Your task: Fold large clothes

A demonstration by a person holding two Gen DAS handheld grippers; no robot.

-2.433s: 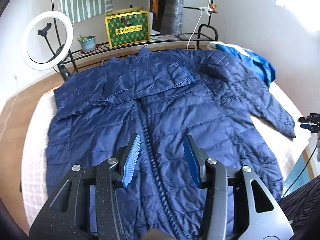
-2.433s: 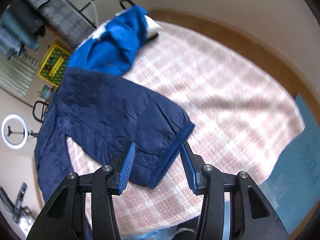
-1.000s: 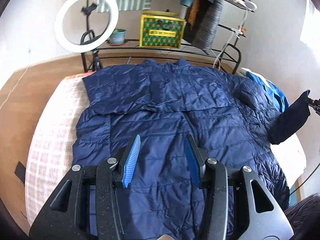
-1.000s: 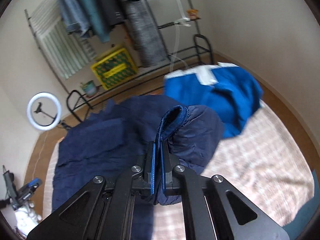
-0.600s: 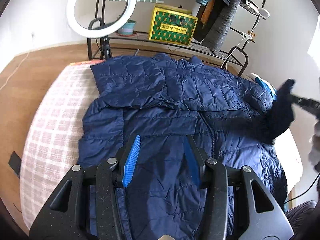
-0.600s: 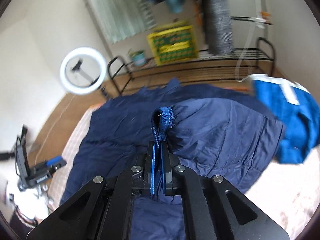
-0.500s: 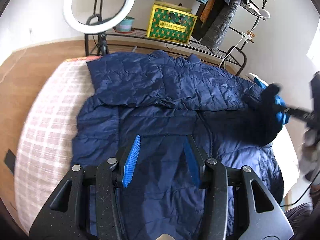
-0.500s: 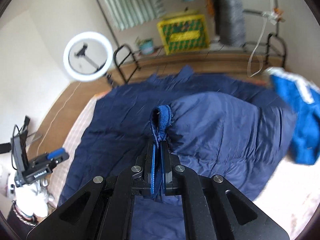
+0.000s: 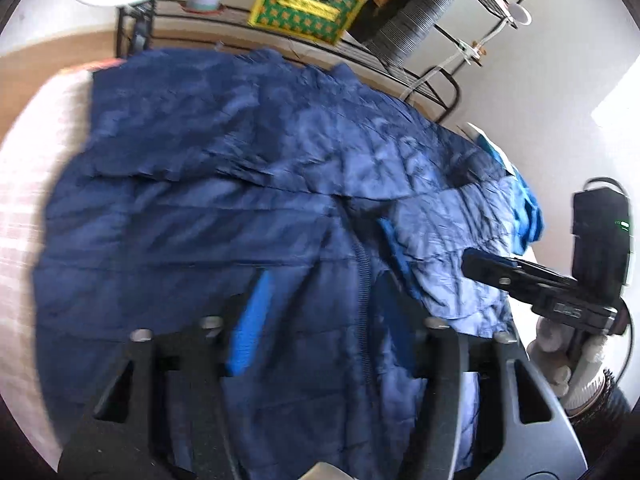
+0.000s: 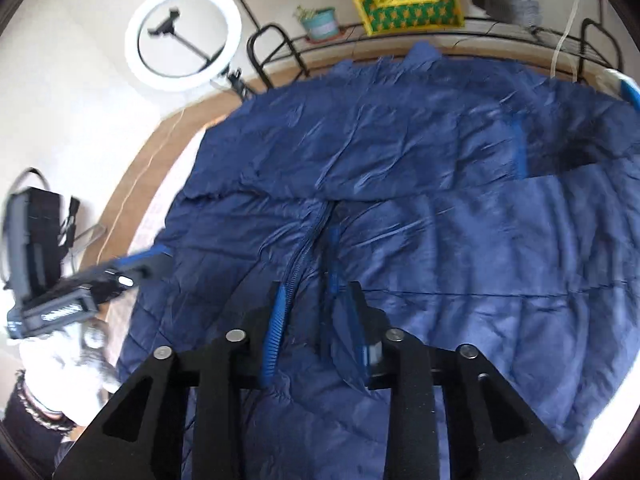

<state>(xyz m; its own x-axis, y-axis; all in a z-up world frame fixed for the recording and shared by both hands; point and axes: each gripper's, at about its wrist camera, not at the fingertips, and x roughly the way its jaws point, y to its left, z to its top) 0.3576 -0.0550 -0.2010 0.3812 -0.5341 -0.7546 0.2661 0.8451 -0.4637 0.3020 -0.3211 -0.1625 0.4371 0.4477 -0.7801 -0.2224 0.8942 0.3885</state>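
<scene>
Hovering over one navy jacket [image 9: 208, 216] with both sleeves folded in, two claws, left [image 9: 316, 320] and right [image 10: 316, 320], gape apart

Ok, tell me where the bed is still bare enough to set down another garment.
The navy puffer jacket crowds most of the checked bedspread. A bare strip runs along the jacket's left edge; a thinner one shows by its right hem. The blue garment fills the far right corner.

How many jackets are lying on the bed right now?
2: a navy puffer jacket spread across the bed, and a bright blue jacket mostly hidden behind its right edge. More could be underneath.
</scene>
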